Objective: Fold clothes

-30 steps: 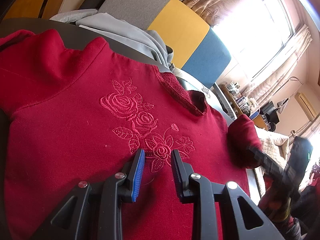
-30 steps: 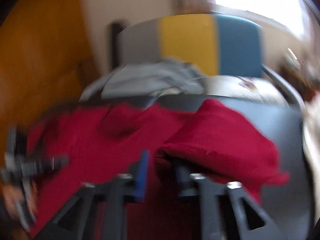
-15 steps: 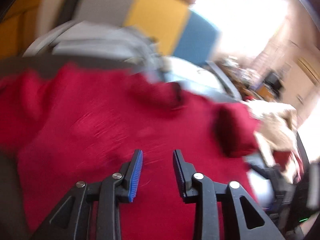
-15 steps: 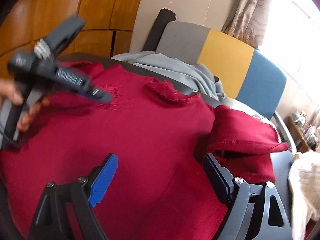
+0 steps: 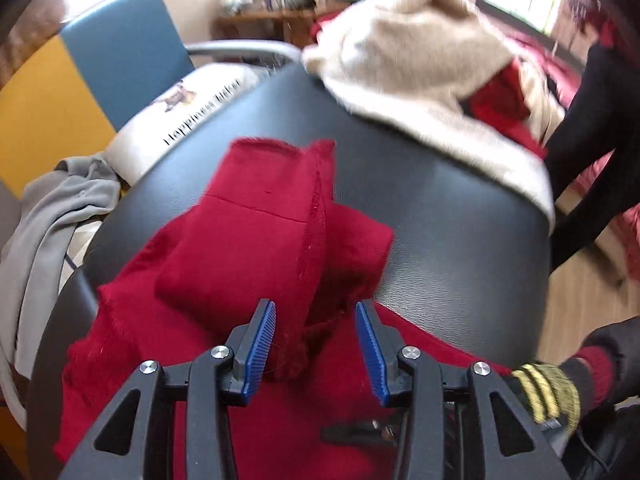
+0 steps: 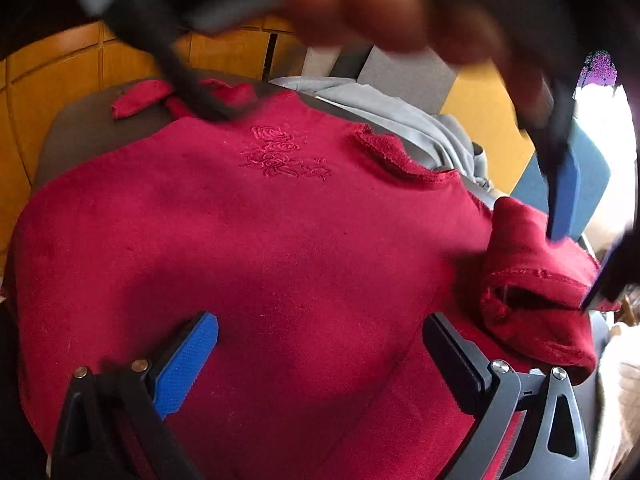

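A red sweater (image 6: 280, 248) with embroidered roses lies spread on a black padded table (image 5: 460, 240). Its right sleeve (image 5: 264, 240) is bunched and folded over at the shoulder; it also shows in the right wrist view (image 6: 532, 280). My left gripper (image 5: 316, 320) is open, its blue pads either side of the sleeve's seam ridge, not closed on it. In the right wrist view the left gripper (image 6: 576, 236) reaches across from above to the sleeve. My right gripper (image 6: 320, 340) is wide open and empty, low over the sweater's body.
A beige sweater (image 5: 420, 60) and other red clothes are piled at the table's far right. A grey garment (image 6: 400, 120) hangs over the chair with grey, yellow and blue panels (image 5: 80, 80). A white printed cushion (image 5: 192, 112) lies on the seat.
My left gripper has swung right from the embroidered chest to the bunched right sleeve. My right gripper let go of the sleeve, opened wide and moved back over the sweater's body.
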Demonstrator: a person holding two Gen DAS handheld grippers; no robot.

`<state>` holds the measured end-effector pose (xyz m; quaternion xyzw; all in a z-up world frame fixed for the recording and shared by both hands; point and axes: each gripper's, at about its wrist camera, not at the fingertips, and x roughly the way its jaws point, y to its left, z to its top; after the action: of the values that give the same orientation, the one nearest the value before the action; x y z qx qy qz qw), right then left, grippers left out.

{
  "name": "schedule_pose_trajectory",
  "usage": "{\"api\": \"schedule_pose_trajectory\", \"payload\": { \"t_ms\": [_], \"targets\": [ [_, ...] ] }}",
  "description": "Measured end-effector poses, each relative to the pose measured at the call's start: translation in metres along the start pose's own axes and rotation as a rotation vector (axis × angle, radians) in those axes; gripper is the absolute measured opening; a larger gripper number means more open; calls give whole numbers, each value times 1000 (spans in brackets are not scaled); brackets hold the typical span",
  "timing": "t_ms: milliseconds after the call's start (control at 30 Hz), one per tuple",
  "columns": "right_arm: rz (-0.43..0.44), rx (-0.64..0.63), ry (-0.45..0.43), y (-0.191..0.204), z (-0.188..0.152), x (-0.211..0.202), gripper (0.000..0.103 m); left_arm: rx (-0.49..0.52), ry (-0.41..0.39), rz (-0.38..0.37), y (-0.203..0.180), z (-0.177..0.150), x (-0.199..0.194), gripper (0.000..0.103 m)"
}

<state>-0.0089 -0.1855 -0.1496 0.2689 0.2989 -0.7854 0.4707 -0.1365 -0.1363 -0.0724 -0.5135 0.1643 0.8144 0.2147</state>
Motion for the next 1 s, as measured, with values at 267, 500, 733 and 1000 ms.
{"api": "schedule_pose_trajectory", "payload": {
  "t_ms": [267, 500, 733, 1000],
  "targets": [
    [32, 24, 2, -3, 1, 2, 103, -199, -35, 131, 45, -1, 10, 11],
    [75, 65, 24, -8, 3, 8, 103, -636, -463, 1, 128, -64, -101, 9],
    [112, 110, 45, -13, -2, 10, 103, -846, -635, 43, 156, -165, -137, 9],
    [132, 131, 52, -18, -1, 12, 103, -1190, -578, -142, 173, -285, -71, 29]
  ]
}}
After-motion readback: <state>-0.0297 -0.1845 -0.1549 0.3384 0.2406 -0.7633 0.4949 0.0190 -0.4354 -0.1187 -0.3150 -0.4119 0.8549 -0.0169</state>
